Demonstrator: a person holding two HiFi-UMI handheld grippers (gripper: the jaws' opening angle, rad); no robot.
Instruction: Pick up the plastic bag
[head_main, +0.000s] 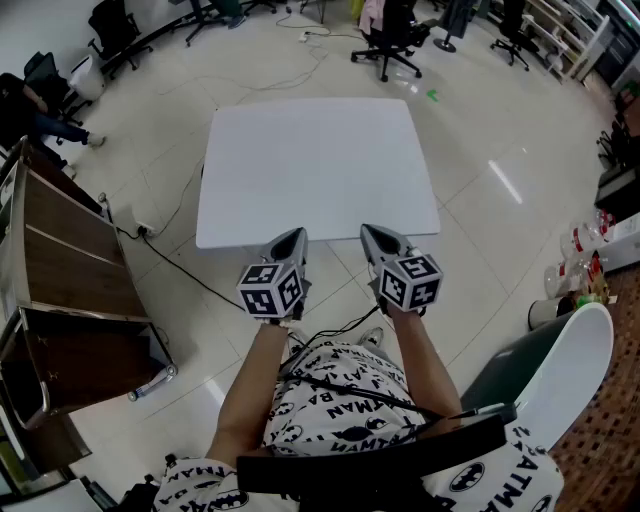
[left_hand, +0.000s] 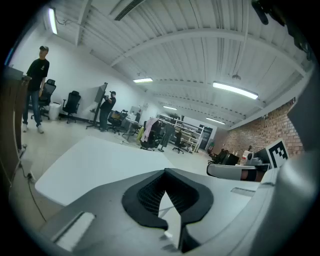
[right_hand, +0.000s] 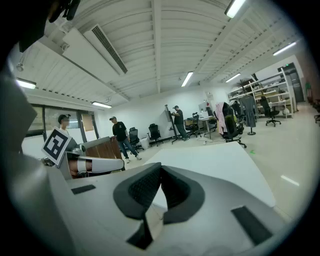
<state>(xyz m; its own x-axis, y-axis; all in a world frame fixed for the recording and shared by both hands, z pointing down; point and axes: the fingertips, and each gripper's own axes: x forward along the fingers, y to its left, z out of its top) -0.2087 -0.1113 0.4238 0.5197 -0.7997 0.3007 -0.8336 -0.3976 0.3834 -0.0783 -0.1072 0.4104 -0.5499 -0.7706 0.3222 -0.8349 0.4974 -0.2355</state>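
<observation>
Left gripper (head_main: 291, 240) and right gripper (head_main: 371, 233): you hold them side by side, tipped slightly down, tips at the near edge of the white table (head_main: 320, 150). I judge this a ready stance. Both are clenched tip to tip on nothing. The plastic bag appears in no view, so its place is unknown. There is open room ahead over the tabletop. A wooden cabinet (head_main: 60, 240) stands well apart on your left, with office chairs (head_main: 392, 45) beyond the far edge.
</observation>
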